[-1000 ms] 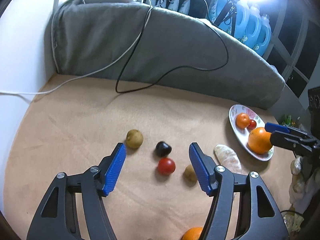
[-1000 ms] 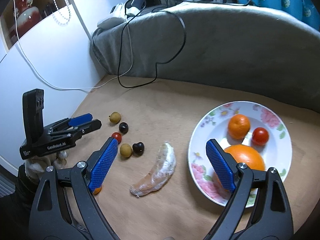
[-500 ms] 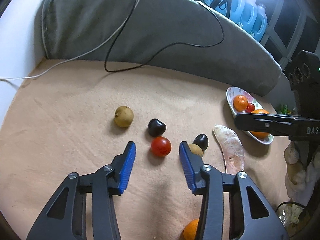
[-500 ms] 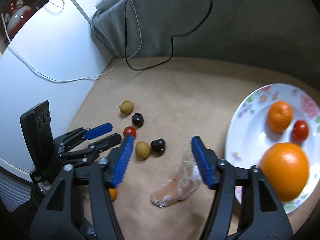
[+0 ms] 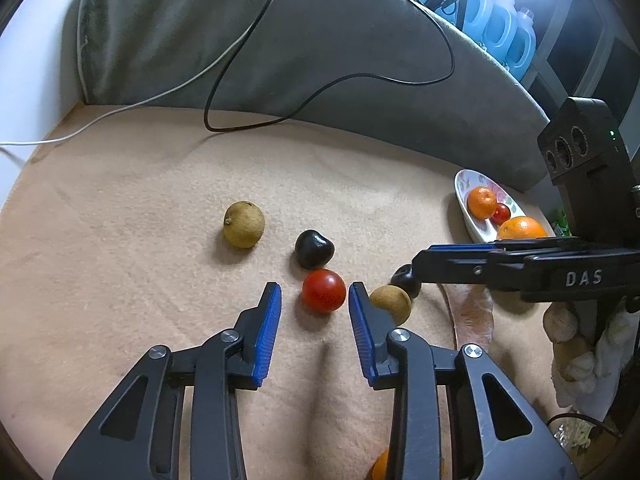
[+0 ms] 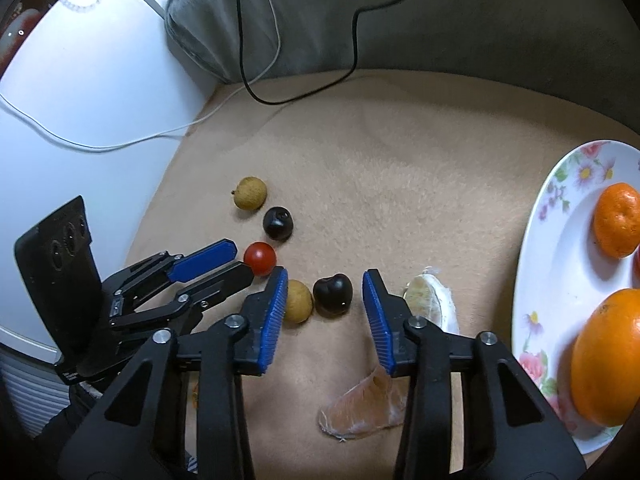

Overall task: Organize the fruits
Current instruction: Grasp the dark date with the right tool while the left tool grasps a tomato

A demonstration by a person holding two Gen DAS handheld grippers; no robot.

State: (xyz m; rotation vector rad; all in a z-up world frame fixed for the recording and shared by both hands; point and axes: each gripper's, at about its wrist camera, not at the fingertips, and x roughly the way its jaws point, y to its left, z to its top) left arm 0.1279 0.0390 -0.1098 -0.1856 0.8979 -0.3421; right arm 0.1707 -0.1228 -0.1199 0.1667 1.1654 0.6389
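Behind the right claw (image 6: 325,294), a pomelo segment (image 6: 362,410) (partly hidden).

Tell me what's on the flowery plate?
The plate holds a big orange, a small orange and a red tomato. Its far side runs out of view.
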